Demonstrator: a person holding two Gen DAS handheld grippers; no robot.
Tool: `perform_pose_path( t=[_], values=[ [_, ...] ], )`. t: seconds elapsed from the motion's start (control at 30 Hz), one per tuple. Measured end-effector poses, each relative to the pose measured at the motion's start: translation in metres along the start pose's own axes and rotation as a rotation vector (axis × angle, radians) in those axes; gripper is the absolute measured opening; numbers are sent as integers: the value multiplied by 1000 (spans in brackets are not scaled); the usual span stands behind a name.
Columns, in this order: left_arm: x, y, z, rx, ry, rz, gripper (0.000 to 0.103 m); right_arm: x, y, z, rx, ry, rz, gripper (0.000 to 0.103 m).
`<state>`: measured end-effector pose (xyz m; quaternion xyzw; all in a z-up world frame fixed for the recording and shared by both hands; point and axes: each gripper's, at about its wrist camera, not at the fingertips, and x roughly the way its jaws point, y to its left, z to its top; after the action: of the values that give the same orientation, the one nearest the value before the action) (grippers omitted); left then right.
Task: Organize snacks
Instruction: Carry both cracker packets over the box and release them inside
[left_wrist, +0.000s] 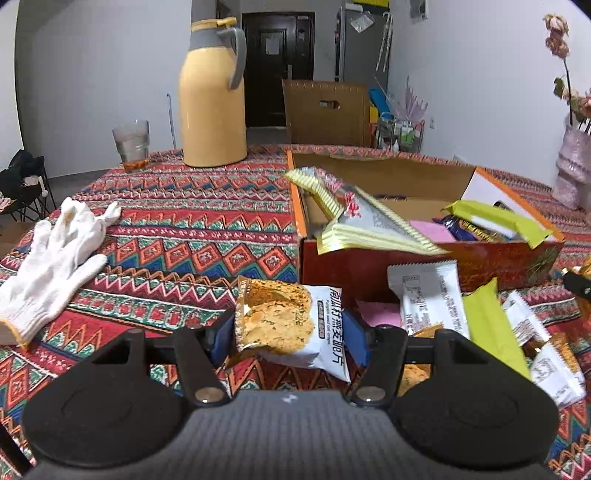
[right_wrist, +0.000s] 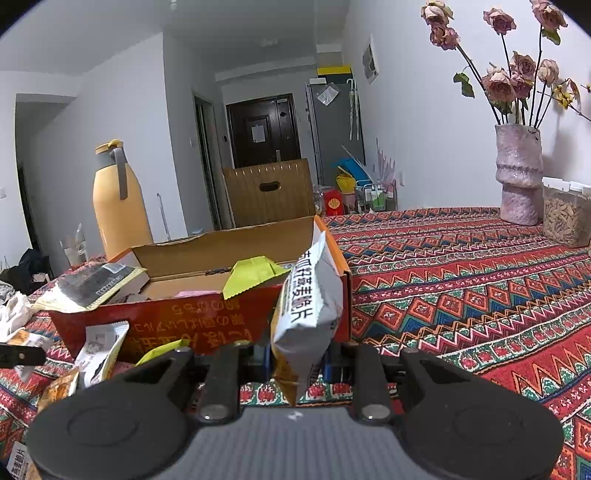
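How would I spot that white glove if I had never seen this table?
Find the tall yellow thermos jug at the back of the patterned tablecloth, then look toward the near left edge. The white glove lies there flat, fingers spread, well apart from the snack box. It is the only plain white cloth item there.

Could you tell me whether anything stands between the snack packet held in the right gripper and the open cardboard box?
Nothing blocks it outright. The packet in the right gripper sits just before the box; only the red front wall and a green wrapper draped over its edge lie ahead.
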<state>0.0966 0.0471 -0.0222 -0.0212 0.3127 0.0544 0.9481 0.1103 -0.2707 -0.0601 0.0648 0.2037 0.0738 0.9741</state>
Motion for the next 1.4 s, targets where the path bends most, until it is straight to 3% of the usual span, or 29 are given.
perform_pose_path(
  t=[0.27,0.57,1.13,1.4],
  values=[
    [-30,6,15,-23,-77,1,62,-9,5,5,-20,-43,-13,23],
    [-39,-5,44,-36,-140,-21,62,-23,19,34,-43,-123,19,23],
    [0,-48,100,-43,-205,-50,62,33,64,90,-117,-117,65,23],
    [41,-55,114,-80,-199,-30,62,69,70,87,-108,-103,47,23]
  ],
)
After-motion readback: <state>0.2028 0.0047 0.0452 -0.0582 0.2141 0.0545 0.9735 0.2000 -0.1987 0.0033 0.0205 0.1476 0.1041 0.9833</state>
